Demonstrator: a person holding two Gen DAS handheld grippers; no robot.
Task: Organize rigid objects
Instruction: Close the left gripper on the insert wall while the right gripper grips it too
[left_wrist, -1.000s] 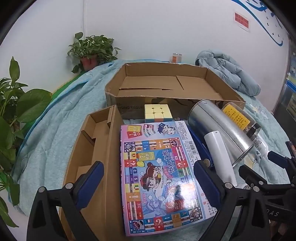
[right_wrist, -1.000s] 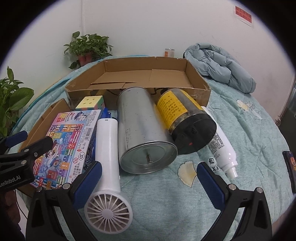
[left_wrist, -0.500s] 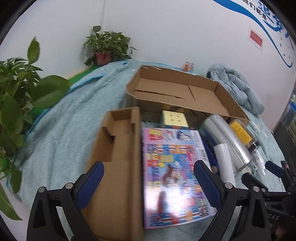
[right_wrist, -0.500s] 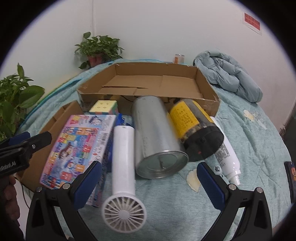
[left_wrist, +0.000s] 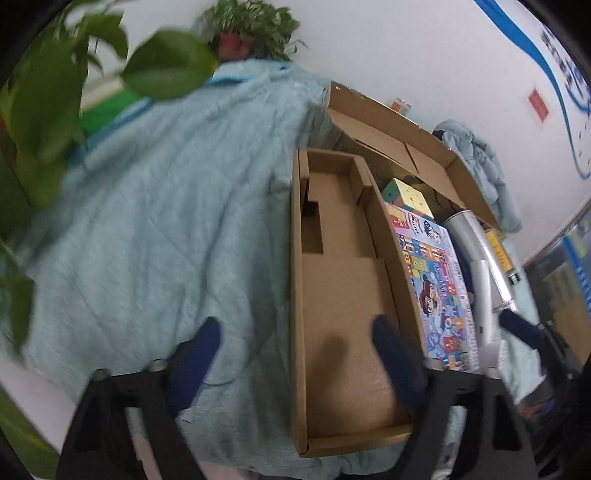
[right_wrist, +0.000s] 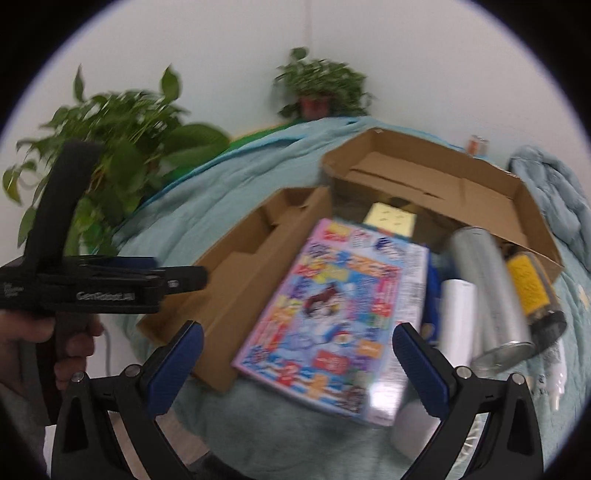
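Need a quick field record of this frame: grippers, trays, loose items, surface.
left gripper: open, empty, over narrow tray
right gripper: open, empty, facing game box
narrow tray: cardboard, nothing visible inside
game box: flat, leaning on narrow tray's edge
large tray: open cardboard, behind the items
puzzle cube: behind game box
silver can: lying down
surface: teal blanket

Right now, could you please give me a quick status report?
Left gripper open, right gripper open, both empty. Colourful board-game box leans on narrow cardboard tray.
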